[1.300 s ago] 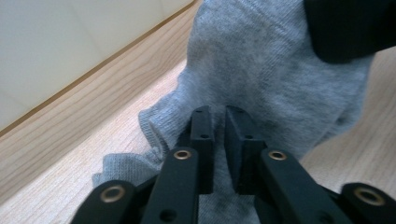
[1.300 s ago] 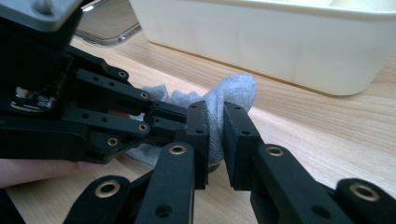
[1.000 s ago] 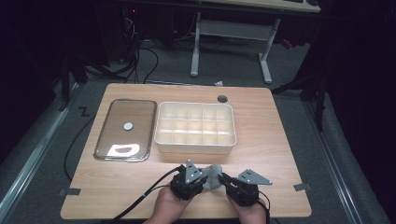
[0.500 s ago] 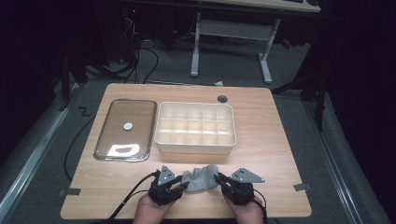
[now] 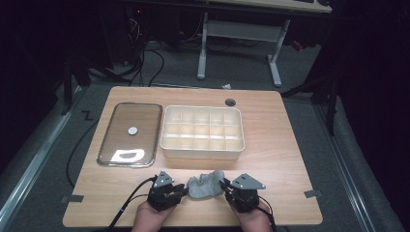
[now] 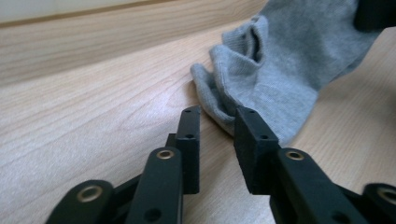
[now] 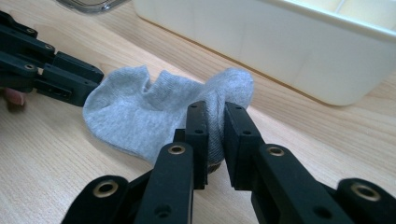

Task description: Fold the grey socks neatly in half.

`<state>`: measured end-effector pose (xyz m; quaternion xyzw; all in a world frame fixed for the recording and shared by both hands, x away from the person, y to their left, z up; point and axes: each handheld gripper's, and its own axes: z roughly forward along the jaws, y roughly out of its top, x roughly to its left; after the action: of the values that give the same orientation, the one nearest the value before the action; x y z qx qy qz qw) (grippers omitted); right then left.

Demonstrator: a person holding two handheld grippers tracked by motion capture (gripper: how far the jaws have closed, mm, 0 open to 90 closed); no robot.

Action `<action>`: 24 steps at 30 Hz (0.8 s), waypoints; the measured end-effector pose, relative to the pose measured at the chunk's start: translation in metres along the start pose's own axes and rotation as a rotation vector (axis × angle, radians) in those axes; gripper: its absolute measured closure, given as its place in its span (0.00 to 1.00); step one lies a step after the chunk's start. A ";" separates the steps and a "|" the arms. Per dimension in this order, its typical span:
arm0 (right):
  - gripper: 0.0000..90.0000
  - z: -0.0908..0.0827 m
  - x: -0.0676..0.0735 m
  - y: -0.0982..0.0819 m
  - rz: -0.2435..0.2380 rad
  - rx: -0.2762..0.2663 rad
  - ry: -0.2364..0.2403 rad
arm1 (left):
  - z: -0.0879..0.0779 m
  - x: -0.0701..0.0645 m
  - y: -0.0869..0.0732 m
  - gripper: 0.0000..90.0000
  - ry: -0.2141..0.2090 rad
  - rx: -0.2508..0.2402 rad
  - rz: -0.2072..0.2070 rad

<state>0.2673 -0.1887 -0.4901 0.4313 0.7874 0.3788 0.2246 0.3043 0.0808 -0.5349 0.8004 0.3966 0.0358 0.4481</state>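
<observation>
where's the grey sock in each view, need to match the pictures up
High view: the grey sock lies at the table's near edge, between the two grippers.
Left gripper view: upper right, its edge just past the jaw tips.
Right gripper view: centre left, a fold pinched between the jaws.
Shared landmark: the cream divided box, which is the white wall at upper right of the right gripper view.

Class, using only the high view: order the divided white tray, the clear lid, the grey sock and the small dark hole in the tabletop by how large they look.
1. Divided white tray
2. Clear lid
3. Grey sock
4. Small dark hole
</observation>
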 end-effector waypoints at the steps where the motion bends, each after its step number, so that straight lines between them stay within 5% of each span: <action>1: 0.91 0.000 0.002 0.001 -0.009 0.003 0.001 | 0.001 0.000 0.000 0.83 -0.001 0.003 0.001; 8: 0.91 0.004 0.011 0.007 -0.043 0.009 0.011 | 0.001 -0.007 0.000 0.85 -0.002 0.004 0.049; 10: 0.91 0.004 0.012 0.009 -0.052 0.012 0.006 | -0.011 -0.010 0.006 0.85 0.011 -0.056 0.065; 13: 0.91 0.003 0.012 0.008 -0.047 0.008 0.008 | -0.015 -0.025 0.022 0.95 0.009 -0.086 0.148; 16: 0.91 0.005 0.011 0.004 -0.042 0.015 0.010 | 0.002 -0.037 0.032 1.00 -0.008 -0.044 0.192; 20: 0.91 0.005 0.008 0.000 -0.028 0.019 0.009 | 0.034 -0.041 0.037 1.00 0.099 0.030 0.267; 24: 0.91 0.004 0.001 -0.004 -0.004 0.018 -0.003 | 0.043 -0.028 0.038 1.00 0.152 0.036 0.233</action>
<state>0.2670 -0.1873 -0.4957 0.4325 0.7914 0.3704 0.2226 0.3252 0.0218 -0.5237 0.8439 0.3343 0.1409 0.3952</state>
